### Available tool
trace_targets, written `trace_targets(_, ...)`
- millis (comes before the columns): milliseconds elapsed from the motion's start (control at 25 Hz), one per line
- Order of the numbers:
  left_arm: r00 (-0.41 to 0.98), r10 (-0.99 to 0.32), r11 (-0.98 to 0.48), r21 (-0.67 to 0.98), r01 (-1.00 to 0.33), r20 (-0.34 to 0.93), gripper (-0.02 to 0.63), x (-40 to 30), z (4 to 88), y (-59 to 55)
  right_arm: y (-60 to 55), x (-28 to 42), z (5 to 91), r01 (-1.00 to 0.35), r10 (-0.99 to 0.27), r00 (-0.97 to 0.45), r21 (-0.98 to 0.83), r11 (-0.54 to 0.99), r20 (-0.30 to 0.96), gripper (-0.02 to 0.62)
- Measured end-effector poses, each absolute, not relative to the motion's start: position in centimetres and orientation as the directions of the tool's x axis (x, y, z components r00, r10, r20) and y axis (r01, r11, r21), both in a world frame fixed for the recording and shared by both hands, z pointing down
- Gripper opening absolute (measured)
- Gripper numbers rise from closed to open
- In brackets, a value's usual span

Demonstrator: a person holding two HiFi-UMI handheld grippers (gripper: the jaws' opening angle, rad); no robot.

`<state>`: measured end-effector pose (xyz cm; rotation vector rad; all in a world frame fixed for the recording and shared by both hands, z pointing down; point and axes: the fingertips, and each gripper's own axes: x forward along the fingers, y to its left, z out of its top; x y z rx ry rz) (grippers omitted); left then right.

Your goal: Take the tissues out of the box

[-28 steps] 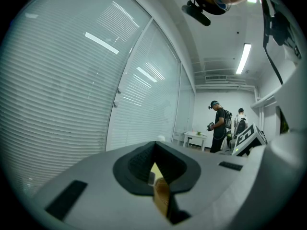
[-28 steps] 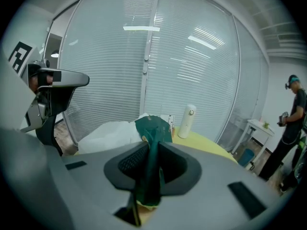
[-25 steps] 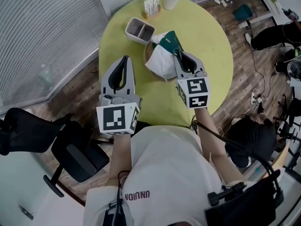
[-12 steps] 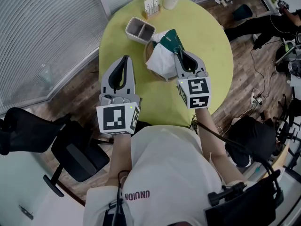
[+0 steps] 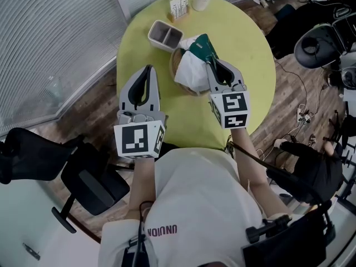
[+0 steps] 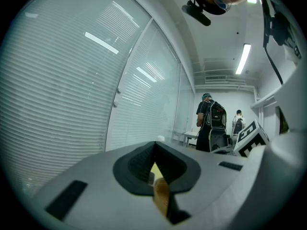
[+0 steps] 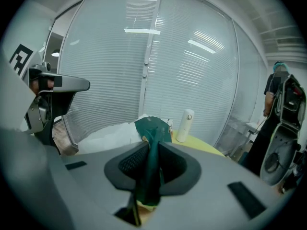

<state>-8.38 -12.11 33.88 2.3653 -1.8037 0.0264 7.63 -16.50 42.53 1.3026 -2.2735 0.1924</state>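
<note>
The left gripper is held level, jaws together and empty, while the right gripper tilts down, clamped on the box.

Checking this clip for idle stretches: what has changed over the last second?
Only the background: what looks like a black chair has come into view on the floor at the upper right. Nothing on the table visibly moved. The right gripper stays shut on the green tissue pack; the left gripper stays shut on nothing.
</note>
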Motion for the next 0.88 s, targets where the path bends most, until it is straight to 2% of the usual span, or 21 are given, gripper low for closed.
trace_targets(880, 0.268, -0.956, -0.254, 0.121, -0.96, 0.117, 0.012, -8.45, 33.95, -12.09, -16.55, 7.7, 42.32, -0.842, -0.772, -0.406, 0.128, 0.524, 0.49, 0.074)
